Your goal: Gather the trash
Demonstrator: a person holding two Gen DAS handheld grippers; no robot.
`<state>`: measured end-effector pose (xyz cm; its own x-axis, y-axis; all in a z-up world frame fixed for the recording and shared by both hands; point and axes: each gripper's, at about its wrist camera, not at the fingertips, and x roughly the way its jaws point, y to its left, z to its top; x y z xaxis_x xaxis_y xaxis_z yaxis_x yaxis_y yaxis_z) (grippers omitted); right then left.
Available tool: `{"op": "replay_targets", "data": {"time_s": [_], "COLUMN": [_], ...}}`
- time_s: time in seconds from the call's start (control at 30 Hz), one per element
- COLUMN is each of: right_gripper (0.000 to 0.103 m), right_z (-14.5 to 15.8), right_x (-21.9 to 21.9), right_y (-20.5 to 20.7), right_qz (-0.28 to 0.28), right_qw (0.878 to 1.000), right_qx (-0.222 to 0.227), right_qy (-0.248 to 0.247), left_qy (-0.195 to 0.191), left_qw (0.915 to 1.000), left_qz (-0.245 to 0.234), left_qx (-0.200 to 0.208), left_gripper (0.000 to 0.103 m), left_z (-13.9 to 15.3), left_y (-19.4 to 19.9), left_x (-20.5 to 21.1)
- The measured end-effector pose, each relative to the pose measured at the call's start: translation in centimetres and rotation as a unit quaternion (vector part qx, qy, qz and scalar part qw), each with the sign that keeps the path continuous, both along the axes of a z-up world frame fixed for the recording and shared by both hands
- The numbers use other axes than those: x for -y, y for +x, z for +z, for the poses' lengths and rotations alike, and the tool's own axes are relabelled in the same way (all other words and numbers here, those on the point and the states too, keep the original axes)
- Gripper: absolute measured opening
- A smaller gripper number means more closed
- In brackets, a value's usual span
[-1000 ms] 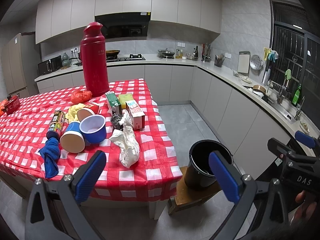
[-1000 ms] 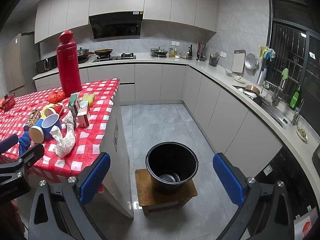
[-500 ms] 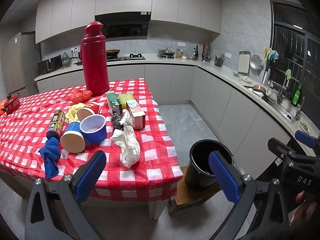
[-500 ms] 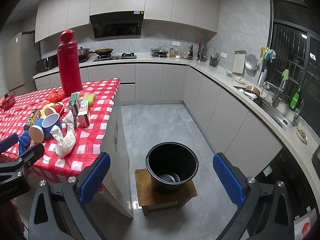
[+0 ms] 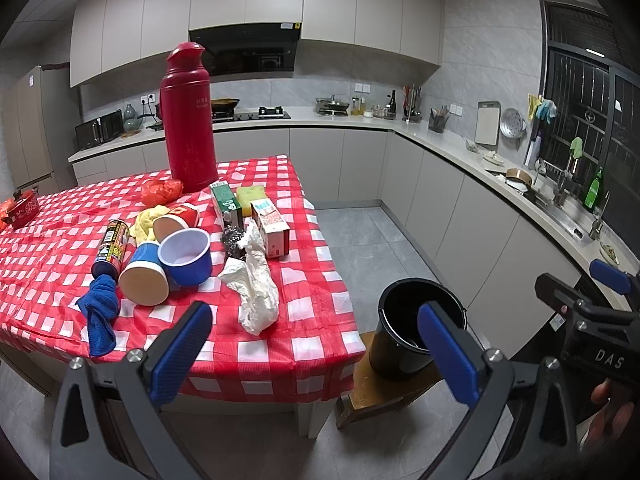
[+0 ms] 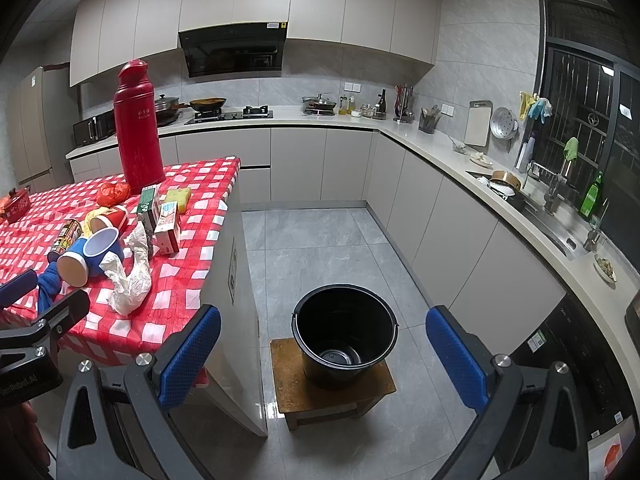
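Nothing has shifted since the earlier frames: left gripper (image 5: 316,354) and right gripper (image 6: 324,354), both spread wide and empty.

Crumpled paper (image 5: 254,286), blue cups (image 5: 185,258), cartons (image 5: 272,224) lie on checkered table (image 5: 304,344), left of black bucket (image 6: 345,334). Risk: paper sits near table edge; a clumsy nudge could drop it floorward.

A glossy plastic-looking checked tablecloth (image 5: 304,312) covers the table. Crumpled white paper (image 5: 254,284) lies at its 5 o'clock corner, beside smooth paper cups (image 5: 186,256). The black bucket (image 6: 344,332) looks plastic, on a matt wooden stool (image 6: 332,384).
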<state>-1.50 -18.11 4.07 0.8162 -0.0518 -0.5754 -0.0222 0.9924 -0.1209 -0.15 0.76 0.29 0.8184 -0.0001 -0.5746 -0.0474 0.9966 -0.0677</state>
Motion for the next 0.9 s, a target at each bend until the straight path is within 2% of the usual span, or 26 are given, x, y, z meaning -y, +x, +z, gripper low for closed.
{"op": "replay_targets", "data": {"time_s": [0.9], "right_gripper": [0.103], "right_z": [-0.20], "right_x": [-0.26], "right_y": [0.32], "right_qz": [0.002], "right_qw": [1.000], "right_qx": [-0.004], "right_qy": [0.001], "left_qy": [0.001], "left_qw": [1.0000], "left_qz": [0.002], "left_qx": [-0.003], "left_gripper": [0.103], "left_z": [-0.31], "left_y": [-0.10], "left_x": [0.08]}}
